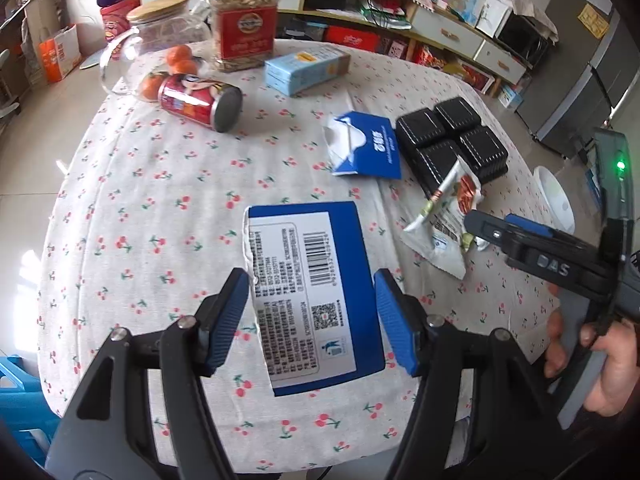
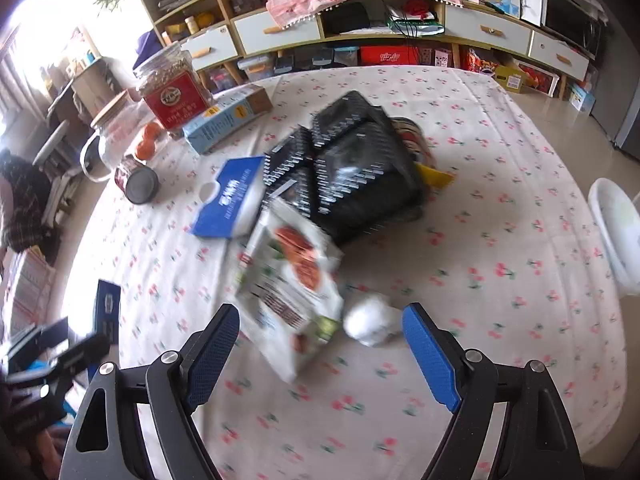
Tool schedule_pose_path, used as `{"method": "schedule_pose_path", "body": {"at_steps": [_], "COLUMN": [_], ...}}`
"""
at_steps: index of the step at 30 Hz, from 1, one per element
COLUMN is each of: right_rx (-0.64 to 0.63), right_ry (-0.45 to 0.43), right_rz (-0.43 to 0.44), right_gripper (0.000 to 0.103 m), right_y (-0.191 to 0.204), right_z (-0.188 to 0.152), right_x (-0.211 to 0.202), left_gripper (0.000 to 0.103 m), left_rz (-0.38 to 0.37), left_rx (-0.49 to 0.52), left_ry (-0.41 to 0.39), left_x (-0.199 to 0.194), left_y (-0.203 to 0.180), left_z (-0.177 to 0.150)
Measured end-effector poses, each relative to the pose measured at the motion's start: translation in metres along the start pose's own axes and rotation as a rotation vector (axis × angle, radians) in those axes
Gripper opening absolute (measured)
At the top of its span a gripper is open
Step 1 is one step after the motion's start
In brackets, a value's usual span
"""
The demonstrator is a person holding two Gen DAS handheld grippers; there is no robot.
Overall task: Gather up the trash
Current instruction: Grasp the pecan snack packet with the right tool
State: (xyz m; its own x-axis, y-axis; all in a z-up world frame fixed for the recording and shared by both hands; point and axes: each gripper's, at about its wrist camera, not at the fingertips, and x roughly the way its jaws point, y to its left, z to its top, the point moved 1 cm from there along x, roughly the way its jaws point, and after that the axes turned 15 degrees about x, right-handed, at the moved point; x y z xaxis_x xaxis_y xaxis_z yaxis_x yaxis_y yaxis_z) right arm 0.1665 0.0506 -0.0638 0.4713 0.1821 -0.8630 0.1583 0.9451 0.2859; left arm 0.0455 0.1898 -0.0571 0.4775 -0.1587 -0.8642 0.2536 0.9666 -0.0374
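Note:
My left gripper (image 1: 312, 292) is shut on a blue box with a white barcode label (image 1: 308, 280), held a little above the cherry-print tablecloth (image 1: 152, 208). From the right wrist view that box (image 2: 107, 314) shows edge-on at the lower left, in the left gripper (image 2: 60, 354). My right gripper (image 2: 320, 316) stands open above a white and red snack packet (image 2: 292, 280) and a crumpled white paper ball (image 2: 370, 320), touching neither. In the left wrist view the right gripper (image 1: 504, 228) hovers by the packet (image 1: 444, 220), with a hand on its grip.
A black compartment tray (image 2: 352, 172) and a blue tissue pack (image 2: 228, 204) lie mid-table. Farther back are a tipped red can (image 1: 196, 100), a light blue carton (image 1: 304, 66), a red-labelled jar (image 1: 244, 20), a glass jar (image 1: 160, 28) and oranges (image 1: 180, 60). A white bin (image 2: 616, 228) stands off the right edge.

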Motion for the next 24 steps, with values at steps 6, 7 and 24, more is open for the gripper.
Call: {"method": "schedule_pose_path", "body": {"at_steps": [6,7,24], "right_rx": [0.047,0.044,-0.065], "right_ry": [-0.03,-0.034,-0.066], "right_rz": [-0.018,-0.026,-0.039], "right_gripper": [0.085,0.085,0.066], "right_y": [0.02,0.022,0.034], "right_z": [0.004,0.004,-0.001], "right_x": [0.017,0.02,0.029], "left_gripper": [0.066,0.066,0.066], "left_rz": [0.038,0.041,0.034], "left_rx": [-0.005,-0.01,0.003], "left_ry": [-0.009,-0.007,-0.006], "left_x": [-0.004,-0.004,-0.005], "left_y": [0.013,0.016,0.013], "left_z": [-0.005,-0.006,0.001]}}
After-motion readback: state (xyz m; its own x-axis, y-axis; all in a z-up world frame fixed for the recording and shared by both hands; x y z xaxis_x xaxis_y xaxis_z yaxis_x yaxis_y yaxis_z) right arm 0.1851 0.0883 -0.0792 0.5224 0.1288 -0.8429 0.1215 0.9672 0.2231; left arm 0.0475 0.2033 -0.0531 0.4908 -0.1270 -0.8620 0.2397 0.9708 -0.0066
